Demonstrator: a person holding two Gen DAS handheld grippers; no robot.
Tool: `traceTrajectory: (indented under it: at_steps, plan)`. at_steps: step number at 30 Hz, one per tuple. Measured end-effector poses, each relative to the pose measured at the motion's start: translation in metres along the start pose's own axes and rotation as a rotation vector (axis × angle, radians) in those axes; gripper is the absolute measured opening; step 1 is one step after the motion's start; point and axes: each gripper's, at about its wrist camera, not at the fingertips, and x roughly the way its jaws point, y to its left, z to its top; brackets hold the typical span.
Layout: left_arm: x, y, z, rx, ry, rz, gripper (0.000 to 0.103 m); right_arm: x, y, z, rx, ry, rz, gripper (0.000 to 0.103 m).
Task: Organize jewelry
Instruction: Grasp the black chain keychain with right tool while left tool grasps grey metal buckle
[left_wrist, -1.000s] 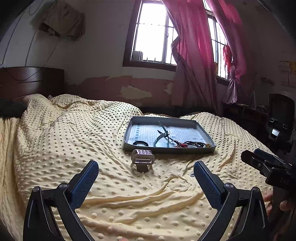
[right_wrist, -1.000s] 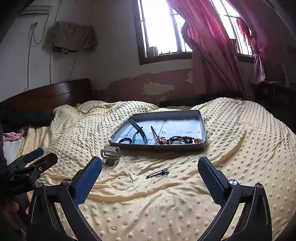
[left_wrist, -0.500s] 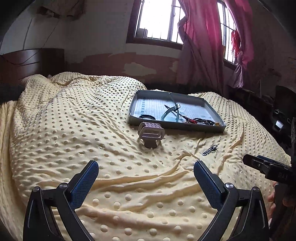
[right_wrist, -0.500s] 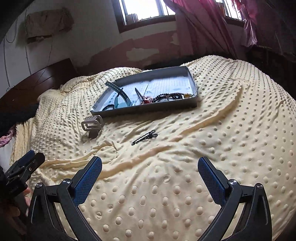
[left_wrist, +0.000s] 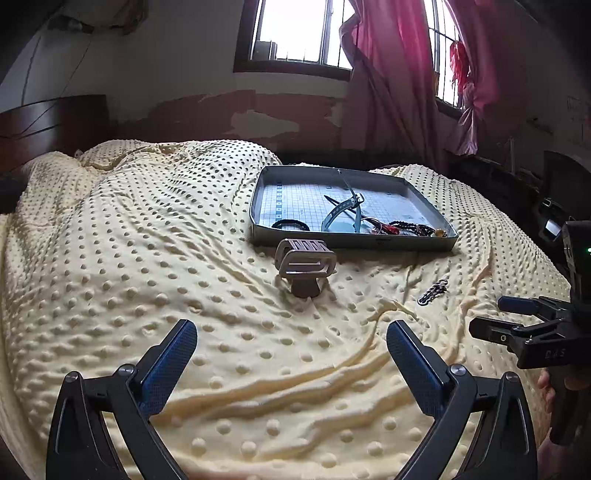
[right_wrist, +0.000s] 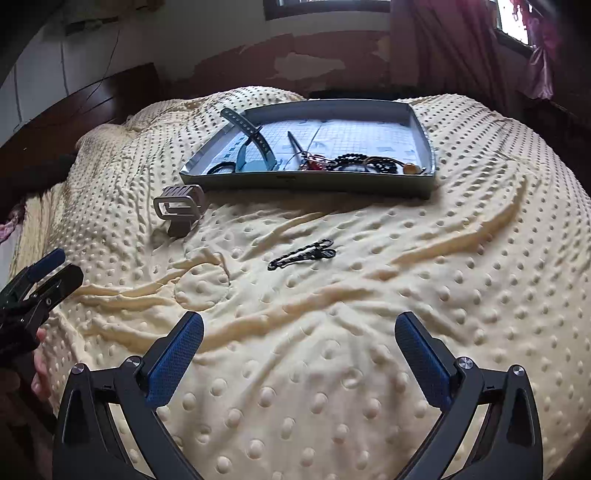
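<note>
On the dotted yellow blanket (right_wrist: 369, 332) lies a small dark chain (right_wrist: 302, 254), near the grey tray (right_wrist: 306, 182) but apart from it. Beads (right_wrist: 364, 162), a teal strap (right_wrist: 255, 138) and a black band (left_wrist: 291, 224) lie inside the tray. Just beside its front wall stands a tan clasp (left_wrist: 305, 263). Both grippers — left (left_wrist: 291, 354), right (right_wrist: 300, 347) — hover over the blanket with fingers wide apart, holding nothing.

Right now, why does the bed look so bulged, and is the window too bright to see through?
Left wrist view: the window is blown out white, the room corners dark. Right wrist view: the fisheye lens bows the blanket into a dome and bends the tray edges; the dark chain stays sharp.
</note>
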Motion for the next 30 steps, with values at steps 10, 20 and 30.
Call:
traceTrajectory:
  at_steps: [10, 20, 30]
  plan:
    - [0.078, 0.03, 0.041, 0.018, 0.084, -0.128, 0.103, 0.049, -0.001, 0.018, -0.052, 0.046, 0.042, 0.102]
    - [0.134, 0.027, 0.06, 0.037, 0.148, -0.261, 0.103, 0.057, 0.002, 0.026, -0.073, 0.016, 0.017, 0.078]
    - [0.145, 0.022, 0.054, 0.038, 0.205, -0.352, 0.1, 0.061, 0.007, 0.025, -0.081, 0.003, 0.052, 0.062]
